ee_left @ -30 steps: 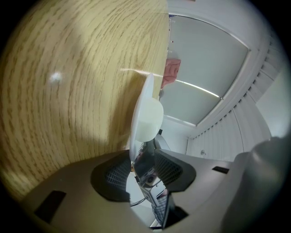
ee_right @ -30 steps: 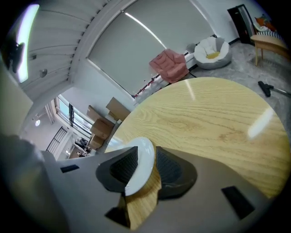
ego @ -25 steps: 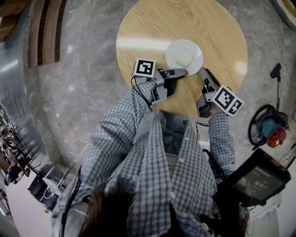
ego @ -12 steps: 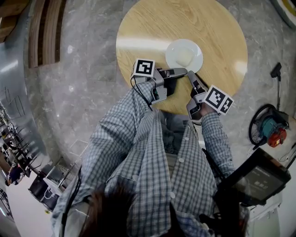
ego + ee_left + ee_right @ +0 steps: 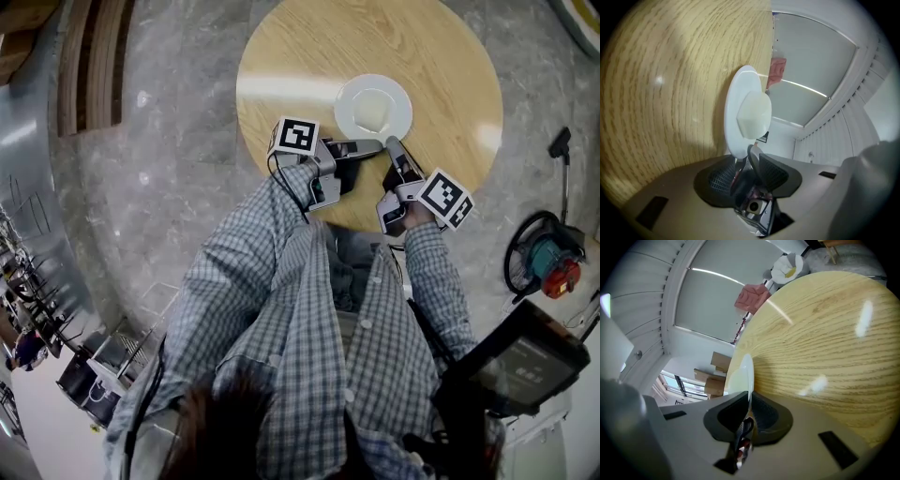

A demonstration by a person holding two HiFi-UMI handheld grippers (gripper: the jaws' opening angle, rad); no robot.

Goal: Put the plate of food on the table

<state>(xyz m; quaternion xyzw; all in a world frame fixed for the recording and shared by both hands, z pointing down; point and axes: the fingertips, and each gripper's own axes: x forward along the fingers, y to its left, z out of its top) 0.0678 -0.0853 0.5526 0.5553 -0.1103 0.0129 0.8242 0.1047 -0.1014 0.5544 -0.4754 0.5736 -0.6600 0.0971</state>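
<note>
Surface: round wooden table is standing on grey marble floor.
Plate: white plate with pale food is lying on the table.
Left gripper: is clamping the plate rim.
Right gripper: jaws have just been closing and are pinching the rim.
Unclear: kind of food.

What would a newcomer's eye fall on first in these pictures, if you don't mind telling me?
Likely the white plate with a pale block of food, at the near side of the round wooden table. Both grippers take its near rim: the left gripper is shut on it, and the fingers of the right gripper have just been closing, with the rim between them.
</note>
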